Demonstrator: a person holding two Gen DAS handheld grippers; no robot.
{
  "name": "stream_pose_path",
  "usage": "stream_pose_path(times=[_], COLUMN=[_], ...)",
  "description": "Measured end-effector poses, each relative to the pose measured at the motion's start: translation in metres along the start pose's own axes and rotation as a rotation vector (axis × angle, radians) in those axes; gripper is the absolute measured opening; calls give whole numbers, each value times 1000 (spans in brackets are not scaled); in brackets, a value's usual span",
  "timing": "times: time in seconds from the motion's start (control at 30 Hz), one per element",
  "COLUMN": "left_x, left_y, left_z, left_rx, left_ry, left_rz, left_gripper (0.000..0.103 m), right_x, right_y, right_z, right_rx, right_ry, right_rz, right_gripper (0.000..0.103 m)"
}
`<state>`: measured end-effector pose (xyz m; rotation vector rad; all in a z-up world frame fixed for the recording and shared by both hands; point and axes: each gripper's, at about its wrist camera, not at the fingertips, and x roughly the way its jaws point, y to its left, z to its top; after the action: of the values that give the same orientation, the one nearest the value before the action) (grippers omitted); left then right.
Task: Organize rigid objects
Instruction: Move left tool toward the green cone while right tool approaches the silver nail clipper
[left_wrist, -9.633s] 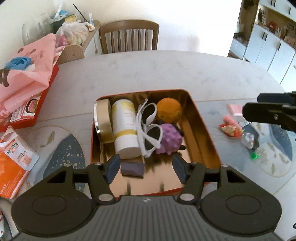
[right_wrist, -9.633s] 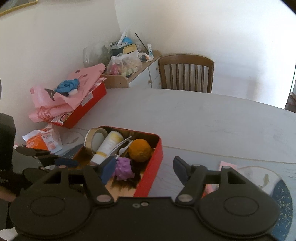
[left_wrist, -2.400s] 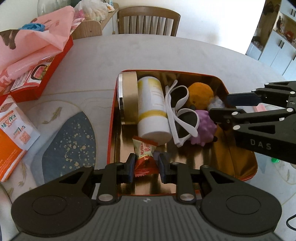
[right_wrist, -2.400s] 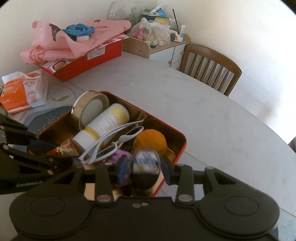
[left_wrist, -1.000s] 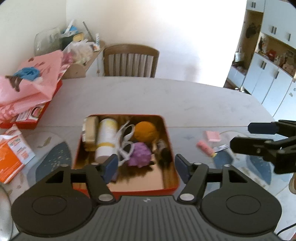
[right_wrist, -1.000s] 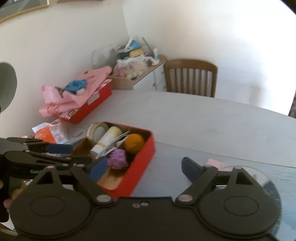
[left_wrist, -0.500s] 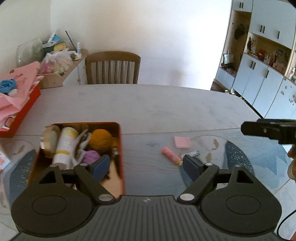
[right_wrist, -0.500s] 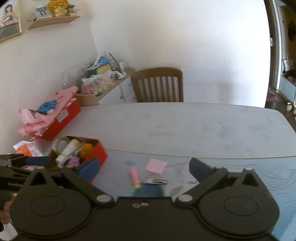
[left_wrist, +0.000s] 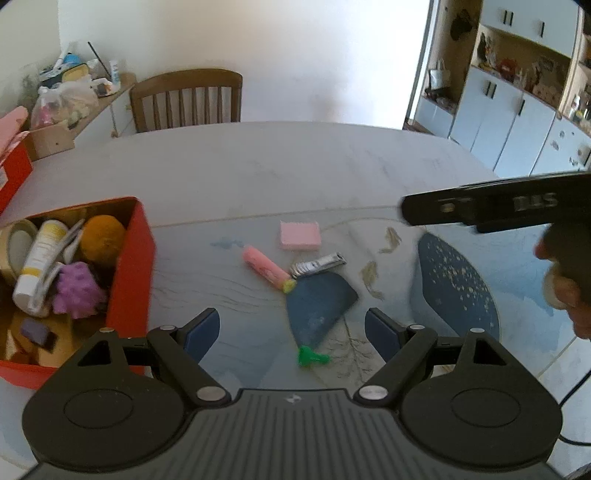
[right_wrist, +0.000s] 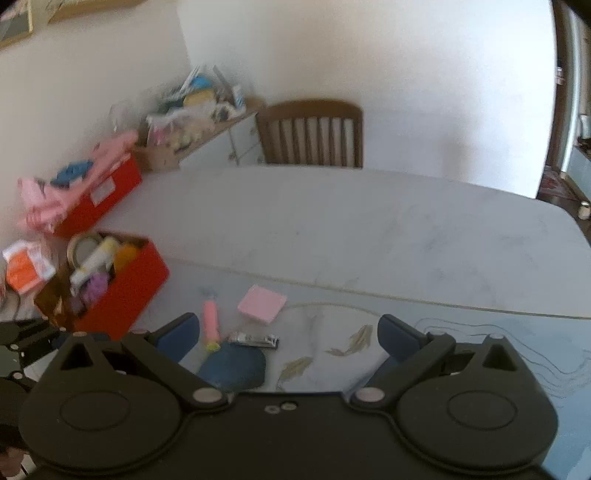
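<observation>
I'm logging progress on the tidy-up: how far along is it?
Done: the red box already holds a bottle, orange ball and purple toy. In hand: nothing; both tools are open. Left: pink pad, pink tube, nail clipper, green piece.

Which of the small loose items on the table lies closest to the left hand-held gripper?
The little green piece. It lies almost between the open fingers of the left hand-held gripper, while the pink tube, nail clipper and pink pad lie farther away.

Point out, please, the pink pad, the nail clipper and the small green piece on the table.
pink pad (left_wrist: 299, 235), left wrist view, middle of its top face
nail clipper (left_wrist: 318, 264), left wrist view, middle of its metal body
green piece (left_wrist: 311, 357), left wrist view, its centre
</observation>
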<state>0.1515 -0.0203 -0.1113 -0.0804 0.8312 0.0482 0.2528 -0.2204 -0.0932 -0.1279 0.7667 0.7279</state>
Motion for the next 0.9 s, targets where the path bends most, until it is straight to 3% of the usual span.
stream_pose_path(times=[0.23, 0.43, 0.73, 0.83, 0.9], left_x=[21, 39, 52, 54, 55], left_y=[-14, -20, -25, -26, -25], left_z=[-10, -14, -18, -19, -19], left_rx=[10, 27, 51, 54, 46], left_ry=[34, 72, 103, 115, 115], left_rz=[25, 46, 83, 86, 76], left_gripper=[86, 86, 84, 72, 66], right_x=[45, 73, 95, 98, 97], right_y=[-2, 3, 14, 16, 17], right_z=[-2, -4, 1, 2, 2], right_rx=[-123, -233, -371, -402, -412], right_ry=[100, 159, 194, 187, 184], right_rz=[56, 94, 157, 170, 188], right_gripper=[100, 90, 59, 51, 41])
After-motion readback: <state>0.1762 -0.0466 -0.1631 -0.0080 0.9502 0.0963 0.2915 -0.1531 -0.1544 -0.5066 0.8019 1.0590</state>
